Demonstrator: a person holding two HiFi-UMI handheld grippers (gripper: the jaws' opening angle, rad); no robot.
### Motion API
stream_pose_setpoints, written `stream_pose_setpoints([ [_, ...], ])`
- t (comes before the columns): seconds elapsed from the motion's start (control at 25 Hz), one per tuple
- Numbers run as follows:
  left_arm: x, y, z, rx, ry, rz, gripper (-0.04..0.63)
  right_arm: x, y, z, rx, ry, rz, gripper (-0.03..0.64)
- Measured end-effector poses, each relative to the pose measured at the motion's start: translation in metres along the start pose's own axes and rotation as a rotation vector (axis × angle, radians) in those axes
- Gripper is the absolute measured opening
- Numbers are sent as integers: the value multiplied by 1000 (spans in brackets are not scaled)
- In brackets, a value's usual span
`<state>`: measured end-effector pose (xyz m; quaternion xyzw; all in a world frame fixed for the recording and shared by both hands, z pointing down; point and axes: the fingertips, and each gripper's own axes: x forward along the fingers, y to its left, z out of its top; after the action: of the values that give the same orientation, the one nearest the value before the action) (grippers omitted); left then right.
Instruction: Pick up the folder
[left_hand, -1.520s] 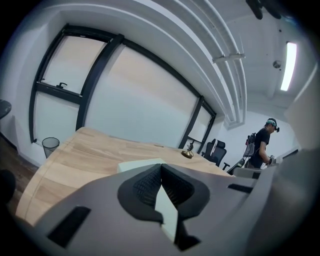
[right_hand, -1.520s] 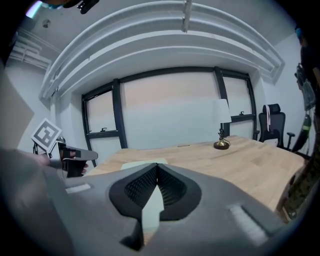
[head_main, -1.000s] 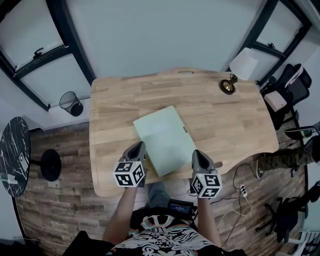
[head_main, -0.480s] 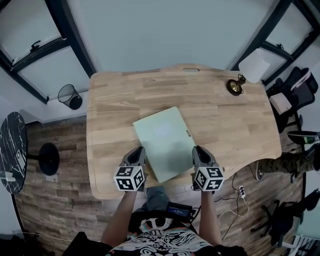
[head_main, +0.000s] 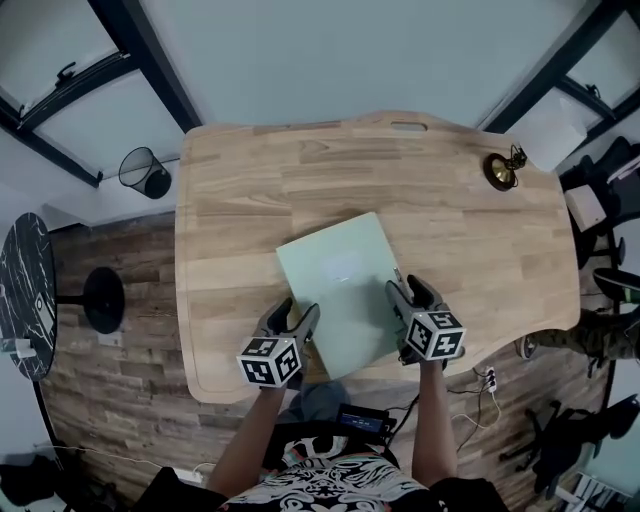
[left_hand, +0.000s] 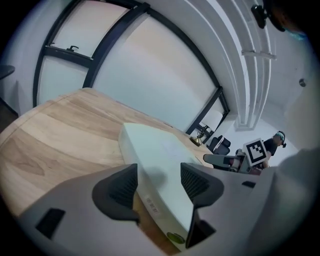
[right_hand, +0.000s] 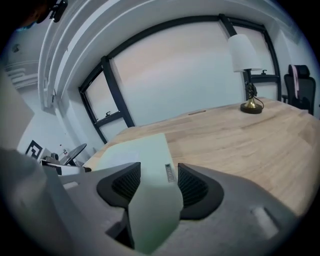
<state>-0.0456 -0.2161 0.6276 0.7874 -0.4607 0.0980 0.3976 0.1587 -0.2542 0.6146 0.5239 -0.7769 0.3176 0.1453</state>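
Left gripper (left_hand: 159, 182) view is showing what the head view isn't: jaws spread, just been opening, straddling the near left edge of the pale green folder (left_hand: 152, 150), pads not pressing it. Right gripper (right_hand: 159, 184) view is showing the same, jaws just been opening, the folder's right edge sitting between the parted pads. Only the head view is showing both forearms (head_main: 258, 430) reaching in from below, grippers tilting downward. Folder is lying flat and skewed on the wooden table (head_main: 470, 240) near its front edge. Brass lamp (head_main: 500, 172) is standing at the far right corner
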Motion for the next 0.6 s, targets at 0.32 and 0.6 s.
stream_pose_setpoints([
  [0.32, 19, 5, -10, -52, 47, 12, 278, 20, -14, 12, -106, 117, 34, 235],
  [0.6, 19, 4, -12, -68, 70, 3, 281, 44, -16, 2, -146, 264, 158, 259],
])
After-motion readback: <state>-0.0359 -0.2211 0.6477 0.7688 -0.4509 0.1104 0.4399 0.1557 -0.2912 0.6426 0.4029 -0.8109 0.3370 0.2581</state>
